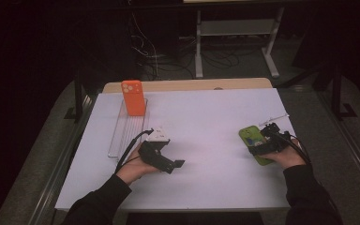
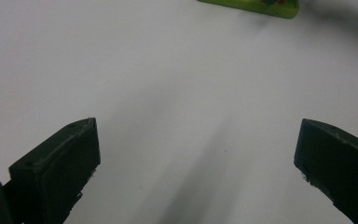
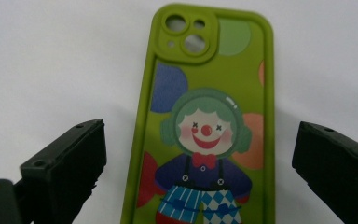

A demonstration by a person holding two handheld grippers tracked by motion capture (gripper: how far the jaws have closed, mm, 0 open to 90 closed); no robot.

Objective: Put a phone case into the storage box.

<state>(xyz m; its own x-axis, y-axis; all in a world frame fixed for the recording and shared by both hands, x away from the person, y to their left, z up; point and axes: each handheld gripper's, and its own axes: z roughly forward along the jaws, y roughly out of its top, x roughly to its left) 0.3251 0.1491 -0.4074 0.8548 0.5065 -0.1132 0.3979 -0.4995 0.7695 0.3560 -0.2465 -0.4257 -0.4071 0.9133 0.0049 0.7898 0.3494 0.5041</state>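
Seemingly untouched green case (image 3: 207, 121) between spread right tool (image 3: 200, 154), bare white table (image 1: 206, 117) around.

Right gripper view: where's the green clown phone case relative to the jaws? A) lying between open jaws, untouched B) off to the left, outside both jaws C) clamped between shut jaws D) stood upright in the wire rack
A: the green clown phone case lies flat on the white table, with the right gripper open and a gap showing between each jaw and the case.
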